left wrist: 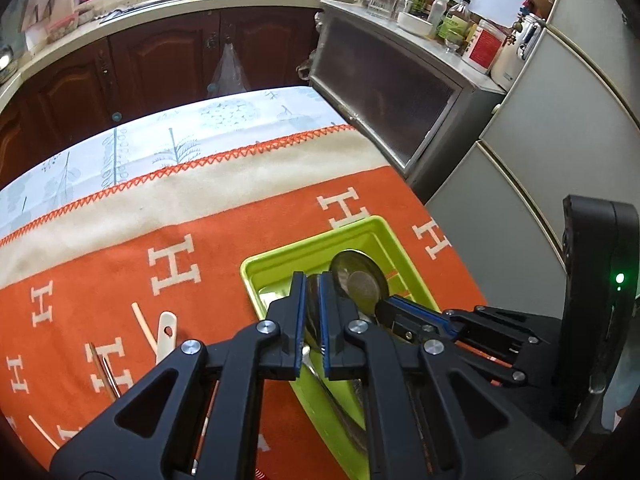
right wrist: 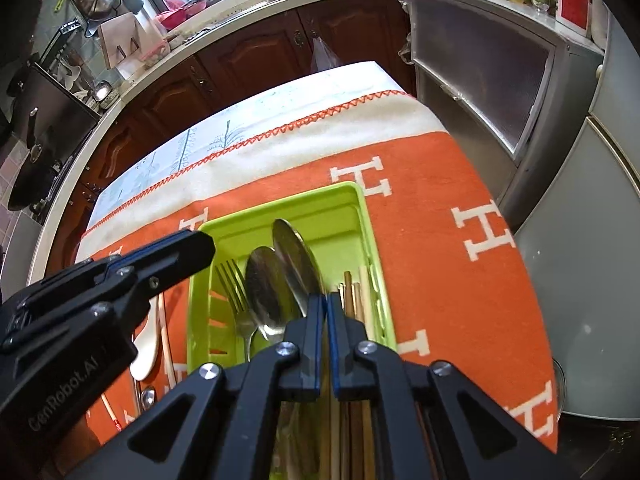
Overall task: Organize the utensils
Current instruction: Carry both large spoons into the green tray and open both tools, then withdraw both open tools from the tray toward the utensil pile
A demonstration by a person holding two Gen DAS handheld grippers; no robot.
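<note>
Spoons (right wrist: 276, 292), fork (right wrist: 236, 296) in green tray (right wrist: 280, 204)

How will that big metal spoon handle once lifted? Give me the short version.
Probably stiff: the large spoon looks like solid polished metal. Likely slippery and prone to pivot, since the right hand-held gripper seems to pinch only its thin handle, with the bowl far out over the green tray.
</note>
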